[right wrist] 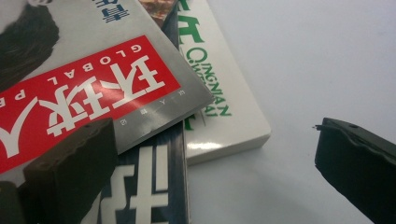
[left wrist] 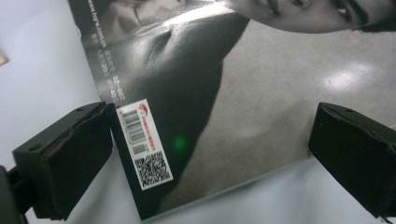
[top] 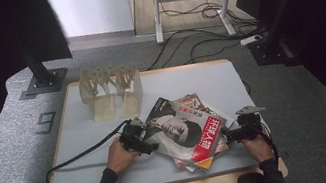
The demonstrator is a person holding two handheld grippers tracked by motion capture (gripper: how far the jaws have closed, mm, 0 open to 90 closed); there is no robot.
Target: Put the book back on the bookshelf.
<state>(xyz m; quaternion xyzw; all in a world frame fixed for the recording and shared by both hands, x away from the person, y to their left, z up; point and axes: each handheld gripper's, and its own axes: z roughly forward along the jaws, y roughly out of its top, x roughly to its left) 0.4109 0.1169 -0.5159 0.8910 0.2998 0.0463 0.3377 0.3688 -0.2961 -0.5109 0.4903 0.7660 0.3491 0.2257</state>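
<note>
We see the left gripper [top: 144,136] and right gripper [top: 228,135], both with jaws apart, at opposite corners of the top magazine [top: 183,131].

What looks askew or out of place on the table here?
The magazine stack is fanned and skewed, not squared: the top magazine lies rotated over the others, whose corners poke out beneath. Both the left gripper and right gripper are open at its edges.
</note>
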